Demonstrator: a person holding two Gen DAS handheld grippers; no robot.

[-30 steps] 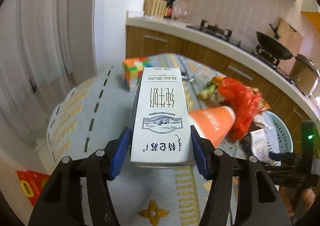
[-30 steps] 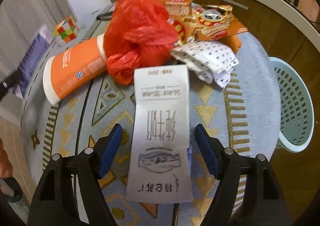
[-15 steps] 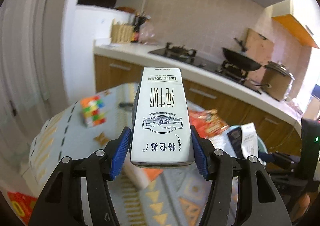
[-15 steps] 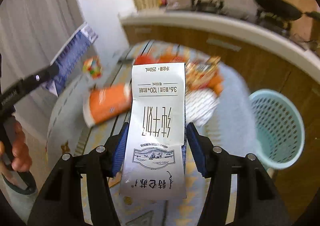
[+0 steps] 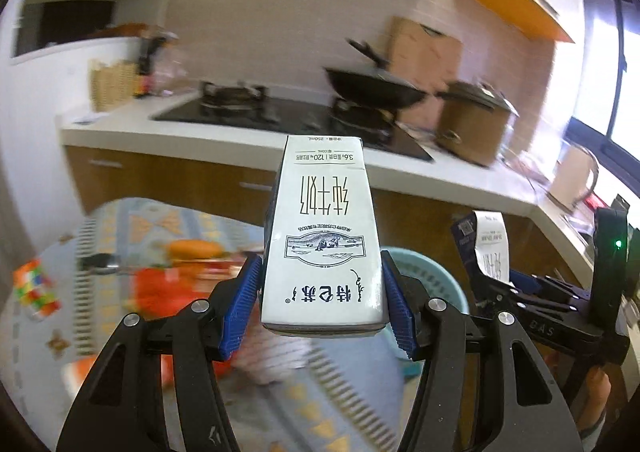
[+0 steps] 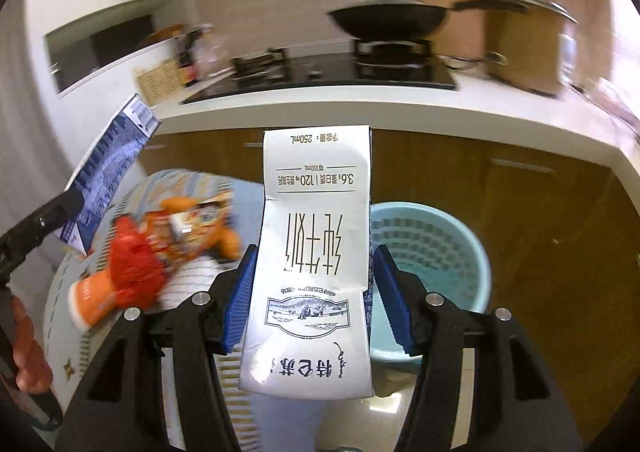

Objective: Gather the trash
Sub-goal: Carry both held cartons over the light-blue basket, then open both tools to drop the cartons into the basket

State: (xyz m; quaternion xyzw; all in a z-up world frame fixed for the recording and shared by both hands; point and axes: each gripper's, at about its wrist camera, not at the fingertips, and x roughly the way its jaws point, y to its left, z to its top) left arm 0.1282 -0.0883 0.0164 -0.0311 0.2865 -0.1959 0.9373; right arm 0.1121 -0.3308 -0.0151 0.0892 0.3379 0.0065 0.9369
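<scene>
My left gripper (image 5: 322, 312) is shut on a white milk carton (image 5: 322, 248) and holds it up above the round table (image 5: 132, 228). My right gripper (image 6: 310, 304) is shut on a second, flattened white milk carton (image 6: 314, 252), lifted in front of the pale blue mesh basket (image 6: 432, 252). The basket shows behind the left carton too (image 5: 432, 276). The right gripper with its carton (image 5: 490, 248) appears at the right of the left wrist view. The left carton's blue side (image 6: 108, 167) shows at the left of the right wrist view.
On the table lie a red plastic bag (image 6: 134, 268), orange snack packets (image 6: 192, 228), an orange tube (image 6: 92, 300), a dotted white cloth (image 6: 192, 284) and a colour cube (image 5: 34, 288). Behind runs a kitchen counter (image 6: 360, 99) with a hob, wok and pot.
Both grippers have risen with their cartons and tilted up toward the counter. The right gripper closed on its carton and moved toward the blue basket.
</scene>
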